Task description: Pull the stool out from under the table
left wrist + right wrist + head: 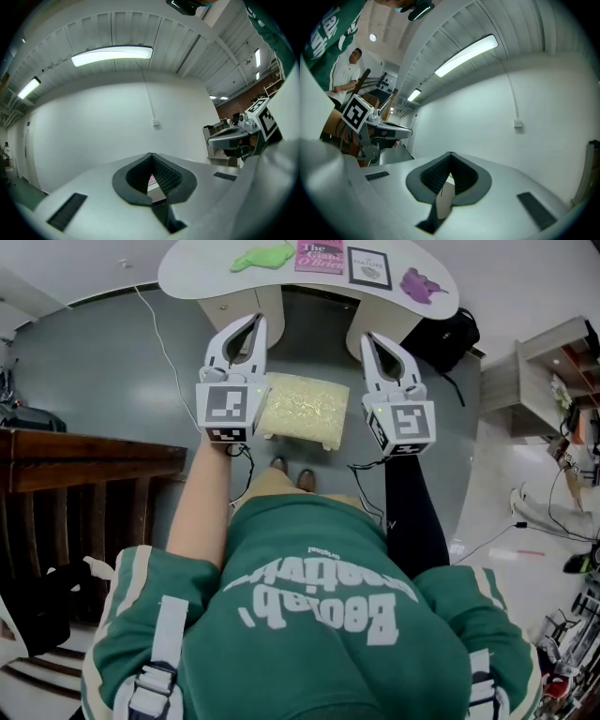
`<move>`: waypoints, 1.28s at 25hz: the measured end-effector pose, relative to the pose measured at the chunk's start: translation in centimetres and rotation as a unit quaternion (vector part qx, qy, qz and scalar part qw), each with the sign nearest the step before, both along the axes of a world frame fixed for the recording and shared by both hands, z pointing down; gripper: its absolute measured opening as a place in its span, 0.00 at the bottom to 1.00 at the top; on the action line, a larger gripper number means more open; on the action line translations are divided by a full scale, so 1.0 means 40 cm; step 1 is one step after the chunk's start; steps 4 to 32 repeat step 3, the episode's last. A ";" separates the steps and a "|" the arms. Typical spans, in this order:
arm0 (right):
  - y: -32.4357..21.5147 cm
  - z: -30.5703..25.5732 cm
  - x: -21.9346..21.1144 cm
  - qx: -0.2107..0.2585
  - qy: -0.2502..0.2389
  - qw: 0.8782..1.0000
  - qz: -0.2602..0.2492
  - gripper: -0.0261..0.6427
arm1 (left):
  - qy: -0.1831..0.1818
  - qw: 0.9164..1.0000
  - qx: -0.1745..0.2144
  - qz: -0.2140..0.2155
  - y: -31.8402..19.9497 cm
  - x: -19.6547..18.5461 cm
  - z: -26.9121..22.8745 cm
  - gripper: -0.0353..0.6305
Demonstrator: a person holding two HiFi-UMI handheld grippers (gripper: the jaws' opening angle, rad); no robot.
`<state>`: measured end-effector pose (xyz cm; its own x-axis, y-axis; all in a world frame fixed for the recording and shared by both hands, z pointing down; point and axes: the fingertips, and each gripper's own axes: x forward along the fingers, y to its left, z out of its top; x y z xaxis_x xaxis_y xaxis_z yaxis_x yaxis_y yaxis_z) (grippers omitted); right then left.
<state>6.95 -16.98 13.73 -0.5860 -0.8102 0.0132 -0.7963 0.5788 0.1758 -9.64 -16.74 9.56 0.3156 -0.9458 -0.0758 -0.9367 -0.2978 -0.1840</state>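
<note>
- Below the two grippers, on the grey floor [112, 362], the stool [302, 409] with its pale cushion stands just in front of the white tabletop [197, 273]. Its far edge is near the table's two pedestals. The person's shoes [279, 465] are just beside its near edge.
- Judgement: the stool looks mostly clear of the table already, so either little pull is left or the grasp is not yet made.
- Left gripper [253, 322]: jaws fully together, ribbed pads meeting, nothing between them.
- Right gripper [370, 337]: same, jaws closed and empty.
- Neither gripper touches the stool. In the head view they flank the cushion, left and right.
- Pose: both grippers are held out level in front of the body, roughly parallel, tips toward the table. Each gripper view looks at a bare white wall, not down at the seat. The bare left forearm [202, 502] runs straight forward, and the right arm is in a dark sleeve.
- To do it well (judgement): open both jaws first, tip them down and take the seat edge on both sides evenly.
- Pull straight back and keep the seat level so the legs don't snag on the pedestals.
- The feet need to step back too, since they sit right in the stool's path.
- Books [321, 256] on the tabletop are well apart from all this, so jolting them is a low risk.
</note>
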 end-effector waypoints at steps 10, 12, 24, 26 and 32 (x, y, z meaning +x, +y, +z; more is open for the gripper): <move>0.002 0.001 0.001 0.000 0.000 1.000 -0.001 0.05 | -0.002 1.000 0.002 0.001 0.003 0.001 -0.002 0.07; 0.002 0.001 0.001 0.000 0.000 1.000 -0.001 0.05 | -0.002 1.000 0.002 0.001 0.003 0.001 -0.002 0.07; 0.002 0.001 0.001 0.000 0.000 1.000 -0.001 0.05 | -0.002 1.000 0.002 0.001 0.003 0.001 -0.002 0.07; 0.002 0.001 0.001 0.000 0.000 1.000 -0.001 0.05 | -0.002 1.000 0.002 0.001 0.003 0.001 -0.002 0.07; 0.002 0.001 0.001 0.000 0.000 1.000 -0.001 0.05 | -0.002 1.000 0.002 0.001 0.003 0.001 -0.002 0.07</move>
